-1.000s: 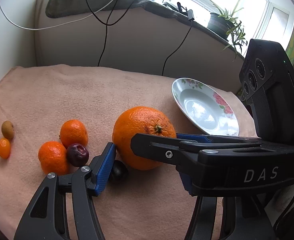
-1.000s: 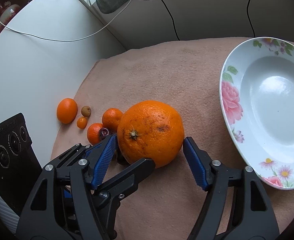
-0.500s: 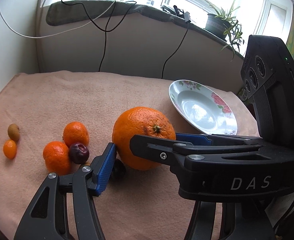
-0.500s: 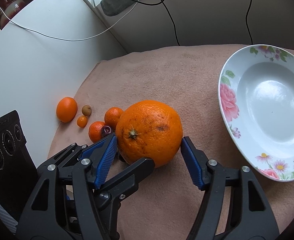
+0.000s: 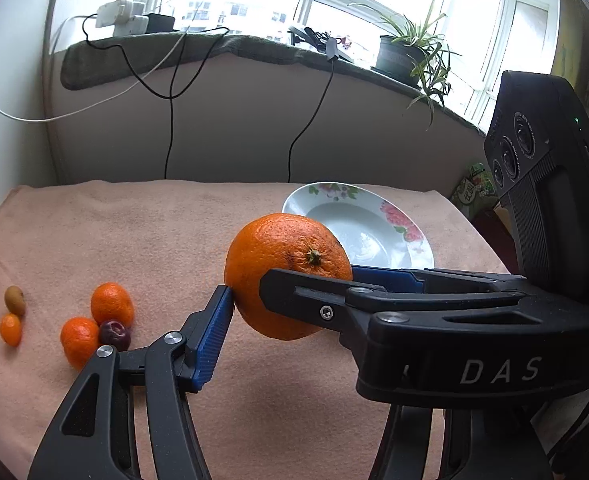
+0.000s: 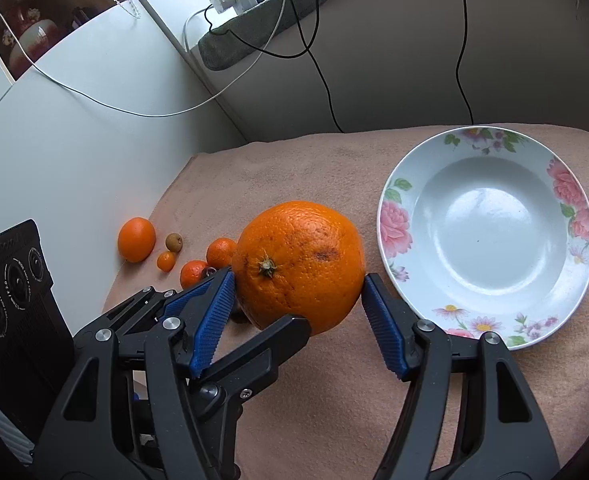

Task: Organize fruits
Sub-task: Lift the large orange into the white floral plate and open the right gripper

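A large orange (image 6: 302, 256) hangs just above the peach cloth (image 5: 134, 232), held by both grippers. My right gripper (image 6: 299, 284) is shut on it, one blue pad on each side. My left gripper (image 5: 290, 304) is also shut on it. Its left pad (image 5: 214, 328) touches the fruit's side. Its other finger is hidden in the left wrist view but shows under the orange's front in the right wrist view. The flowered white plate (image 6: 390, 216) lies empty to the right. Two mandarins (image 5: 112, 305) and a dark plum (image 5: 114, 334) sit at the left.
A kumquat (image 5: 10, 330), a small brown fruit (image 5: 14, 300) and another orange (image 6: 136, 239) lie near the cloth's left edge by a white wall. A low wall with hanging cables (image 5: 170, 128) backs the table. A potted plant (image 5: 406, 56) stands on the sill.
Both grippers have risen together with the large orange, which has left the cloth. The plate and the small fruits have not moved.
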The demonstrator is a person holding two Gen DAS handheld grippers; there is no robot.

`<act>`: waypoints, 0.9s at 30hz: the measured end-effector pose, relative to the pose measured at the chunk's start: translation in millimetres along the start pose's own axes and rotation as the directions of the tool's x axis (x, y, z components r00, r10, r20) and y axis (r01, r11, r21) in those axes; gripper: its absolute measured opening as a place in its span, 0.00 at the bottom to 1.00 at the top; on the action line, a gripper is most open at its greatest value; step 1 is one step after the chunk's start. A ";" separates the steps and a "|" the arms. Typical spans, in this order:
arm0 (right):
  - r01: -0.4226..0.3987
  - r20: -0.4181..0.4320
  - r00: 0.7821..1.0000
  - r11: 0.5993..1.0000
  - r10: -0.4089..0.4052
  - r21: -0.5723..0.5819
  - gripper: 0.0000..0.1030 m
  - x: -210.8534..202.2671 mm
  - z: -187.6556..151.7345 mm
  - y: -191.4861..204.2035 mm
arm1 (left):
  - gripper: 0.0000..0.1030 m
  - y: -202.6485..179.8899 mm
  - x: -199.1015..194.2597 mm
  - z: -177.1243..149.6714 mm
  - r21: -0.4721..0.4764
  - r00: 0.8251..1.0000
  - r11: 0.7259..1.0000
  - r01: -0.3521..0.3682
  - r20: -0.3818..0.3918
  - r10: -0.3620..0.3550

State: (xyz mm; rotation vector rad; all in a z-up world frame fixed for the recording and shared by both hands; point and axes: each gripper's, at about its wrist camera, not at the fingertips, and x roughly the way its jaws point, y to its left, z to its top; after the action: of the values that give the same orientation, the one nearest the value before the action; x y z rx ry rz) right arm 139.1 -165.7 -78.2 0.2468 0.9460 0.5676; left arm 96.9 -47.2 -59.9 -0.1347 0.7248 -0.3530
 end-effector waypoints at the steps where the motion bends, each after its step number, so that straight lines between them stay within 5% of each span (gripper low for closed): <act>1: 0.006 0.006 1.000 1.000 -0.006 0.005 0.67 -4.4 0.5 -4.1 | 0.56 -4.3 1.1 0.7 0.007 1.000 1.000 0.006 0.001 -0.006; 16: 0.107 0.056 0.992 0.987 -0.114 0.120 0.67 -30.6 0.7 -57.2 | 0.56 -58.5 45.2 16.1 0.083 0.995 0.993 0.089 -0.056 -0.084; 27: 0.170 0.059 0.982 0.976 -0.179 0.136 0.67 -23.6 0.3 -71.2 | 0.56 -70.9 68.6 19.8 0.128 0.991 0.990 0.065 -0.121 -0.049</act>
State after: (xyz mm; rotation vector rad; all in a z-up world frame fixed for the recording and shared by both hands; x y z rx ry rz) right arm 153.6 -237.9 -92.9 0.2959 0.9261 0.3337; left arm 138.6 -138.1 -70.9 -0.0094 0.8123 -0.4655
